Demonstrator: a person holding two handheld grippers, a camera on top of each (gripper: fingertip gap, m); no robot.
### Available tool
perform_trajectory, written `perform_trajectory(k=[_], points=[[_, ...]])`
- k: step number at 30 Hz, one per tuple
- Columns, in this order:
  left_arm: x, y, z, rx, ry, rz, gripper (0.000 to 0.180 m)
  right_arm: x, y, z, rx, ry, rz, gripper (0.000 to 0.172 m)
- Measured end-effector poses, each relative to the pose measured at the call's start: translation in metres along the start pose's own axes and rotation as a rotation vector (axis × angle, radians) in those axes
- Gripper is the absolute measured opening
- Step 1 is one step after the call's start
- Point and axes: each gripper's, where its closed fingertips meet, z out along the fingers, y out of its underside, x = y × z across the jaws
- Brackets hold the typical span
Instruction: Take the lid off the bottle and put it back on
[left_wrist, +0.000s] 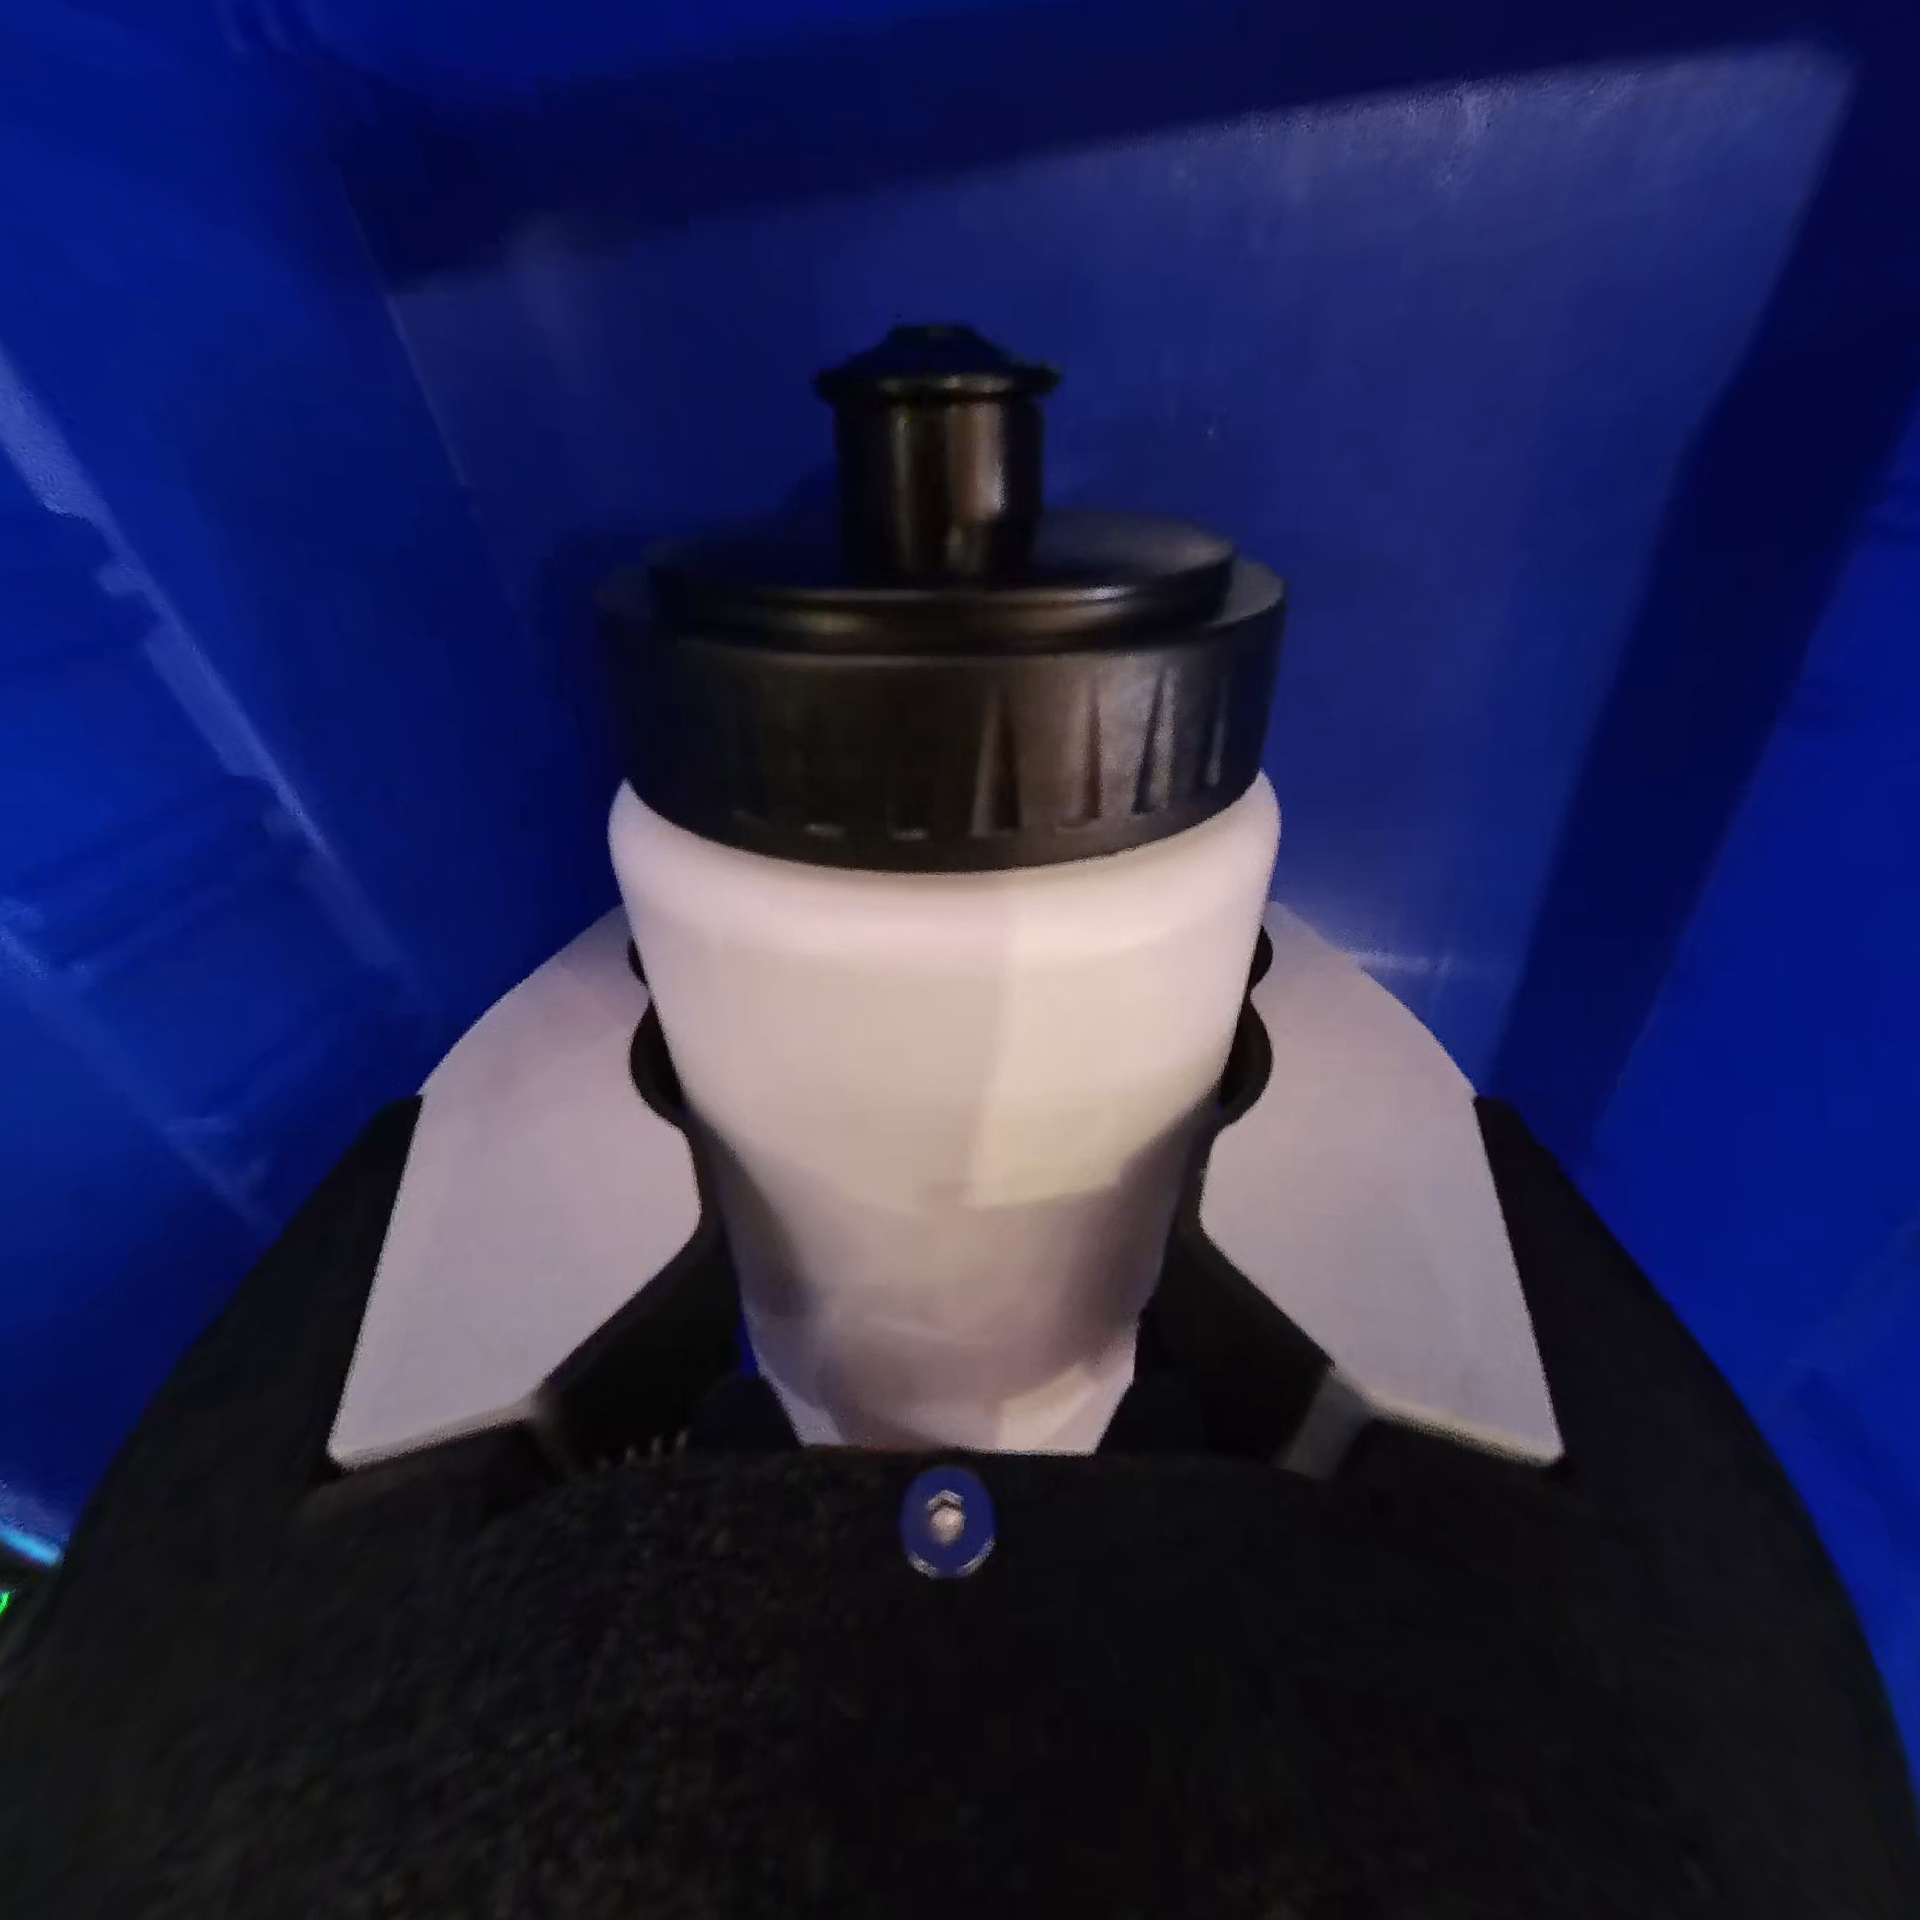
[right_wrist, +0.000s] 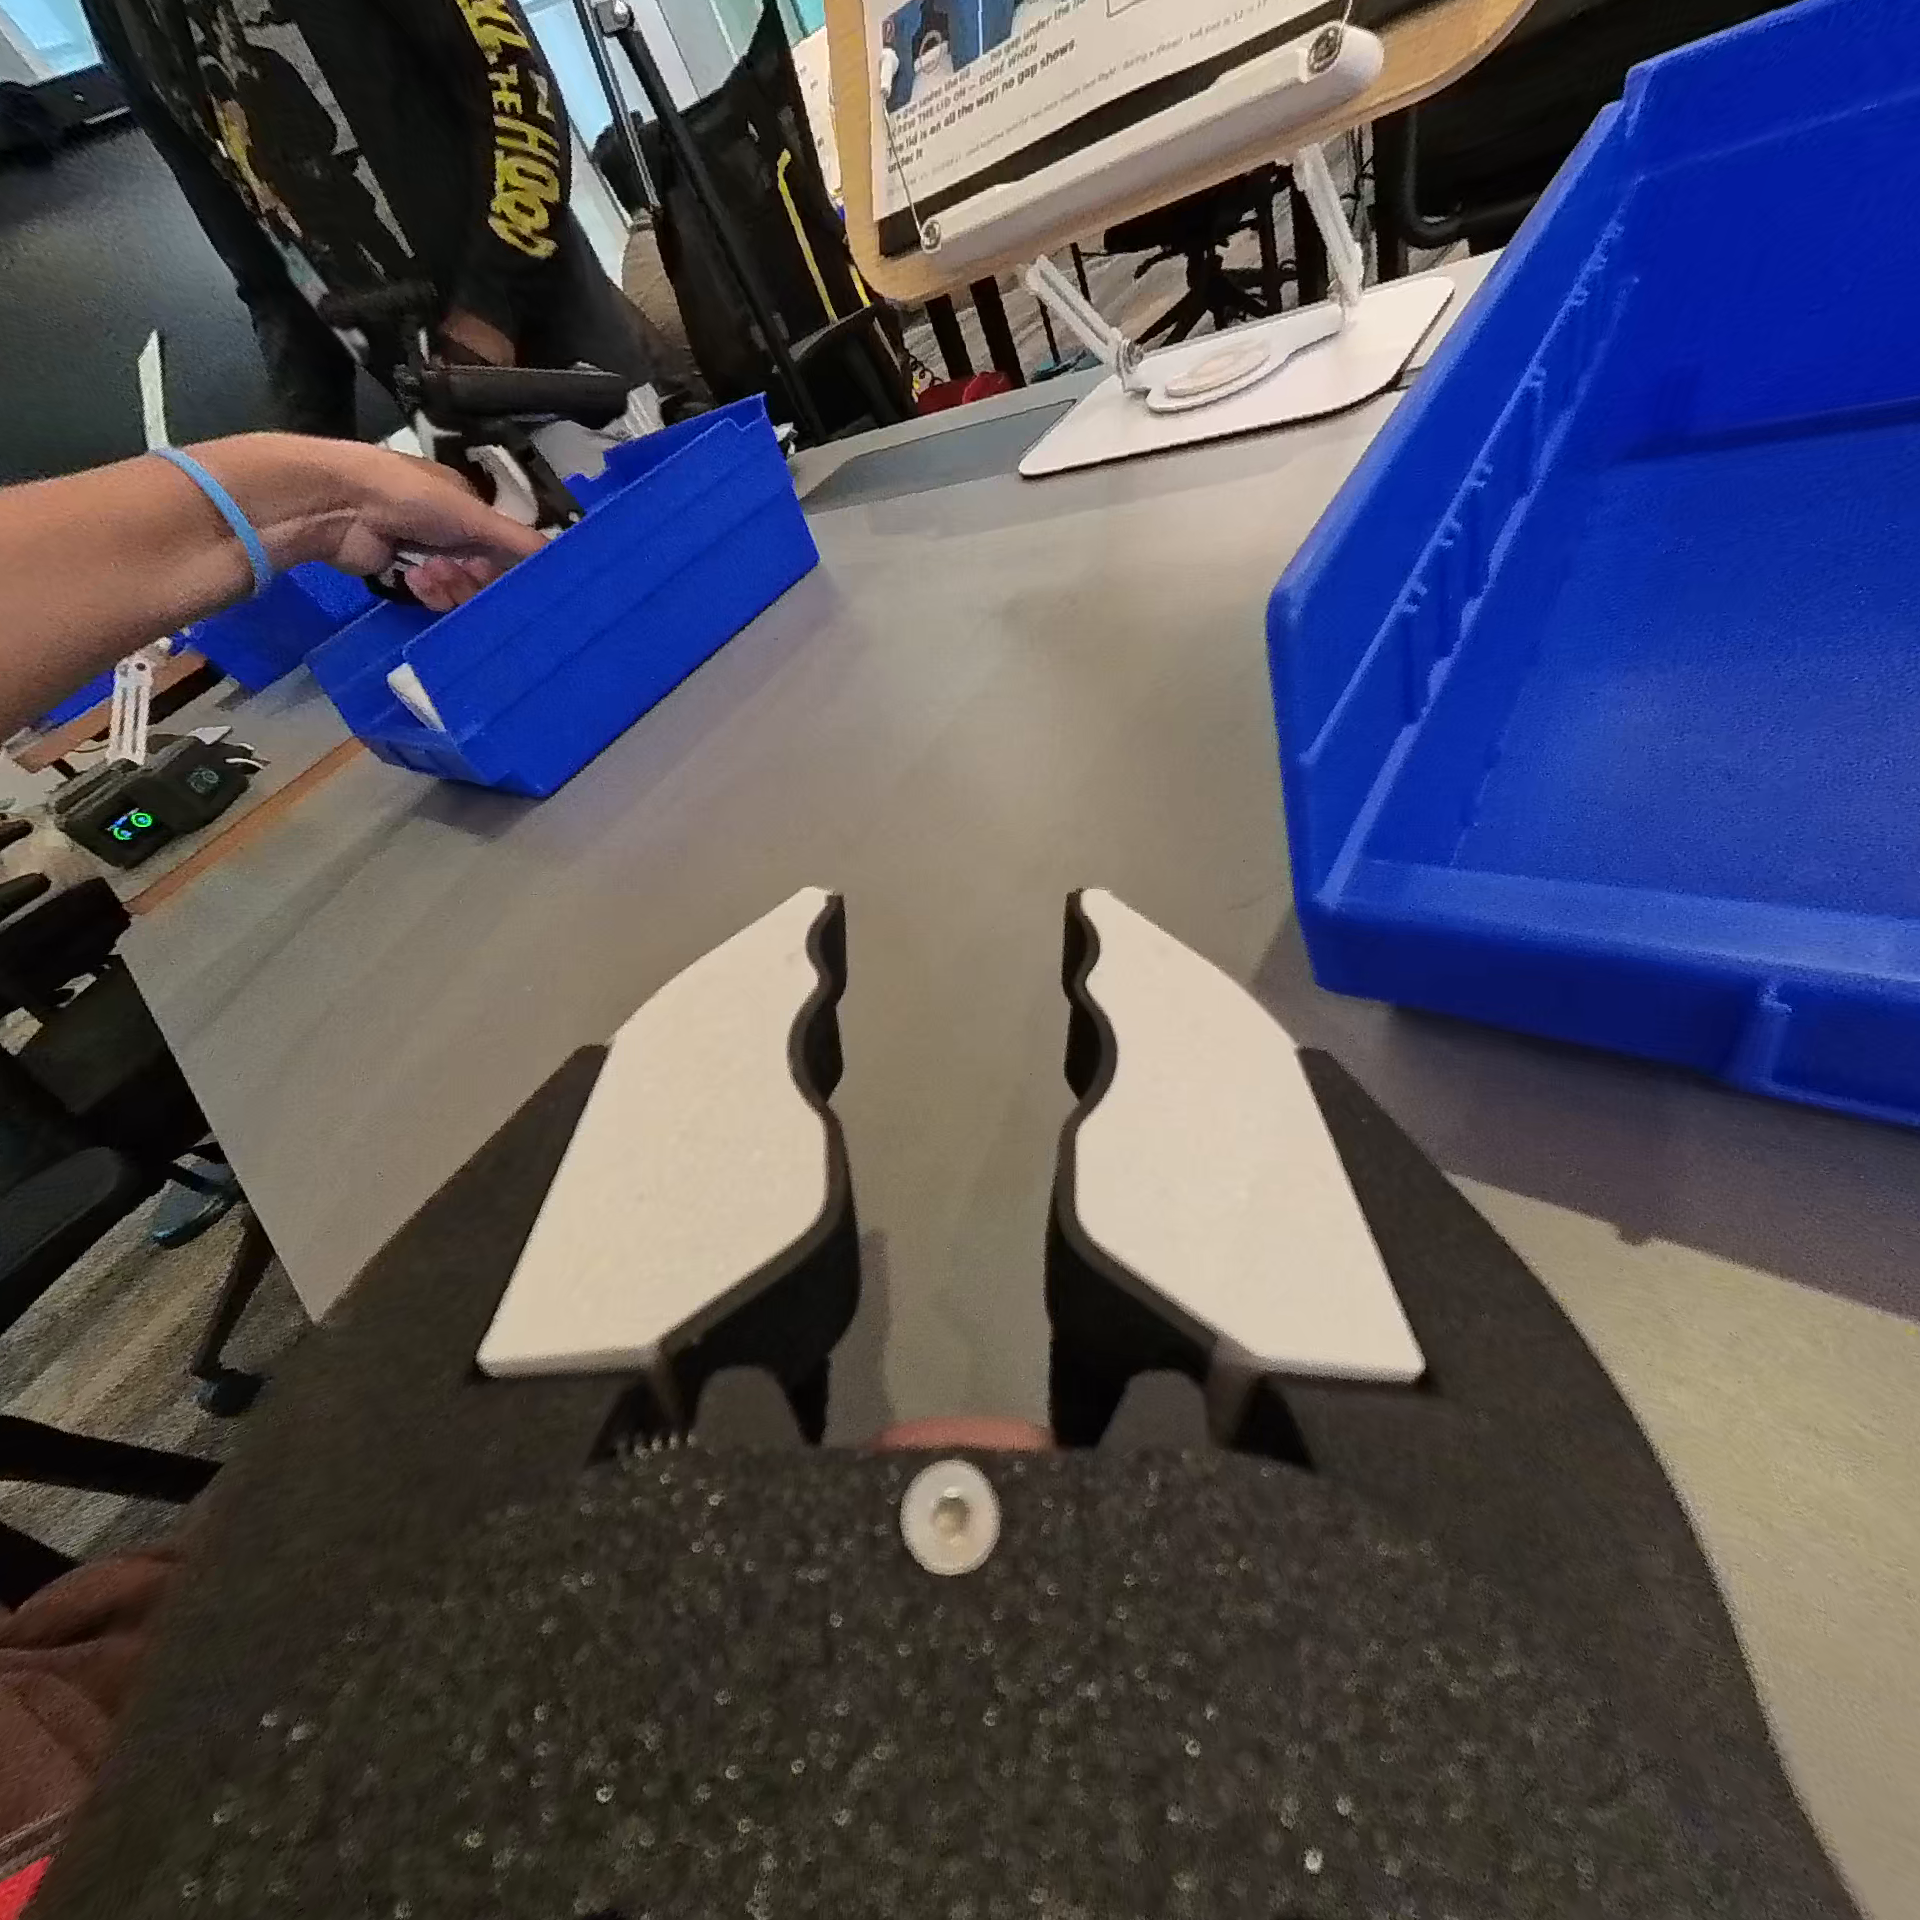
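Between the left gripper's (left_wrist: 945, 997) wide-spread fingers, white bottle (left_wrist: 935, 1039) with black lid (left_wrist: 940, 717) on, grip contact unclear, right gripper (right_wrist: 954, 904) part open, bare.

Both my tools match. Right tool (right_wrist: 951, 904): two pale grey fingers (right_wrist: 686, 1164) with wavy black inner pads, set in a black, speckled, foam-like body. Silver screw (right_wrist: 949, 1515) sits centred just behind the fingers. Left tool (left_wrist: 951, 997): same screw (left_wrist: 945, 1527).
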Motion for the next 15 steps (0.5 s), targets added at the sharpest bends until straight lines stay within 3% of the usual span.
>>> perform_trajectory(k=[3,7,11,15], points=[[-0.002,-0.006,-0.016,0.094,0.008,0.006,0.103,-0.001,0.0,0.0,-0.001,-0.003,-0.002,0.039],[-0.004,-0.019,-0.065,0.295,0.034,0.017,0.102,-0.001,0.0,0.0,0.0,-0.001,-0.004,0.039],[0.005,-0.028,-0.146,0.598,0.064,0.037,0.102,-0.002,0.0,0.0,0.0,0.001,-0.016,0.039],[0.056,-0.019,-0.233,0.924,0.222,0.074,0.101,-0.005,0.001,0.001,-0.004,0.0,-0.03,0.039]])
